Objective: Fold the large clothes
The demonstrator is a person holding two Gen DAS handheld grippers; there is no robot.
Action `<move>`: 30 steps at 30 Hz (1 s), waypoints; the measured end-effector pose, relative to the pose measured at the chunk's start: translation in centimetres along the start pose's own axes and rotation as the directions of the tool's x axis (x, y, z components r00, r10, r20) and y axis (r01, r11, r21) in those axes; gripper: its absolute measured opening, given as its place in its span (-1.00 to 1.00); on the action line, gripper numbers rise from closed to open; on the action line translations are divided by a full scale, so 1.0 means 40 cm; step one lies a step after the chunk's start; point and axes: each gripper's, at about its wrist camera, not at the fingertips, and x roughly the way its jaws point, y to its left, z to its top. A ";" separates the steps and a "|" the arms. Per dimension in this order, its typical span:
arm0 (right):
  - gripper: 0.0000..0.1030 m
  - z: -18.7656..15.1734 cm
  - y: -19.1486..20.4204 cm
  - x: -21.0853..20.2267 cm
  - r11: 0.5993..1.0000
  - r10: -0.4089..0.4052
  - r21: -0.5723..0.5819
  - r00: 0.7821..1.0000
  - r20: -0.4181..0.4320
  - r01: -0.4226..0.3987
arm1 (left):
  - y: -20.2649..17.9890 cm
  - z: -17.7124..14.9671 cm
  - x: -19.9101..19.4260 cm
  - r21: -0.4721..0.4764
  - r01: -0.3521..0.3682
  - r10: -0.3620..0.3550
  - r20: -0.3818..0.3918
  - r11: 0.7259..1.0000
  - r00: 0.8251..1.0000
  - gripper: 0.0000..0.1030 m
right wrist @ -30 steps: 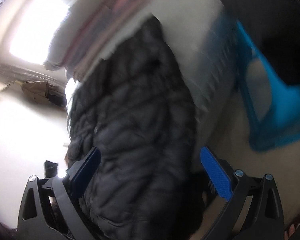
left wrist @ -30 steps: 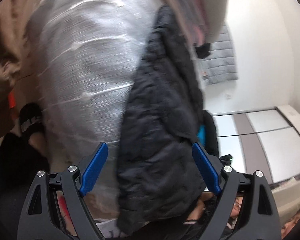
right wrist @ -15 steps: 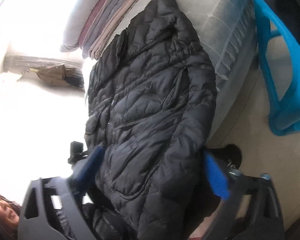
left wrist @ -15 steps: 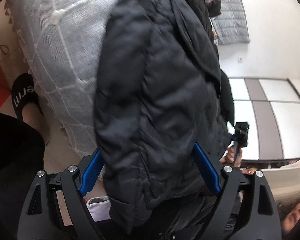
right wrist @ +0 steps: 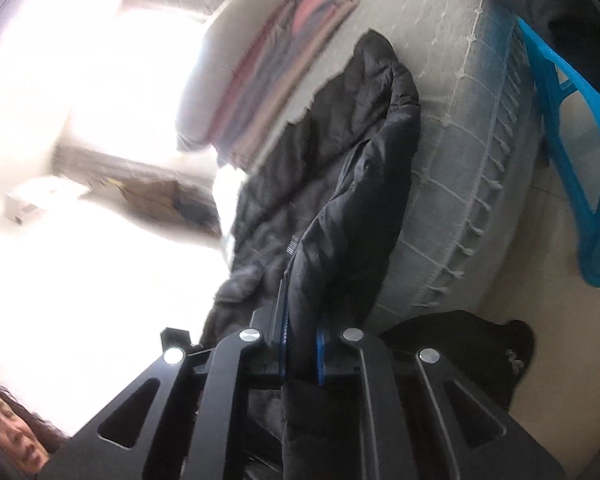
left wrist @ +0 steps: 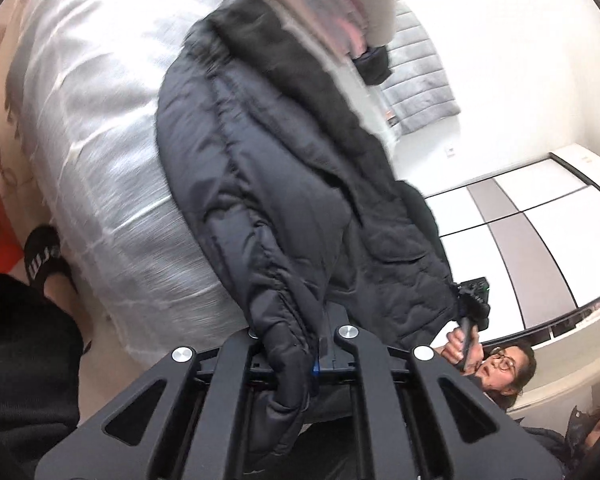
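My left gripper (left wrist: 296, 344): jaws pressed together on a fold of the jacket's (left wrist: 284, 184) lower edge; fabric bunches between the pads and hangs down past them.

My right gripper (right wrist: 300, 344): jaws pinched on another fold of the same jacket (right wrist: 340, 208), cloth squeezed between the blue pads (right wrist: 320, 350).

Jacket: black, quilted, lying lengthwise across the bed (left wrist: 100, 128), its near end lifted off the cover where I hold it, its far end against a stack of folded clothes (right wrist: 260, 80).

Bed: grey-white cover with stitched lines, edge fringed.

Blue chair (right wrist: 572, 168): beside the bed, seen from the right wrist.

Foot in a black slipper (left wrist: 42, 256): on the floor by the bed's edge.

Grey quilted garment (left wrist: 420, 84): on the far wall.

Another person (left wrist: 500, 368): low in the left view, holding a dark tool.
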 end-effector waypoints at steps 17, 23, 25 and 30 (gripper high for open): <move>0.52 -0.135 -0.103 -0.105 0.994 0.031 0.107 0.995 -0.099 -0.020 | 0.093 -0.097 -0.027 -0.107 0.040 -0.054 -0.127 0.993 0.990 -0.86; -0.77 -0.163 -0.058 -0.072 0.999 -0.032 0.024 0.996 -0.080 0.034 | 0.106 -0.123 -0.019 -0.110 -0.001 -0.011 -0.113 0.994 0.993 -0.81; -0.78 -0.185 -0.033 -0.070 0.999 -0.035 0.007 0.998 -0.061 0.036 | 0.086 -0.128 -0.031 -0.087 -0.008 0.001 -0.080 0.996 0.997 -0.88; -0.82 -0.202 0.049 -0.096 0.992 0.128 0.004 0.991 0.034 -0.128 | 0.018 -0.128 -0.063 -0.046 0.019 -0.020 -0.023 0.999 1.000 -0.93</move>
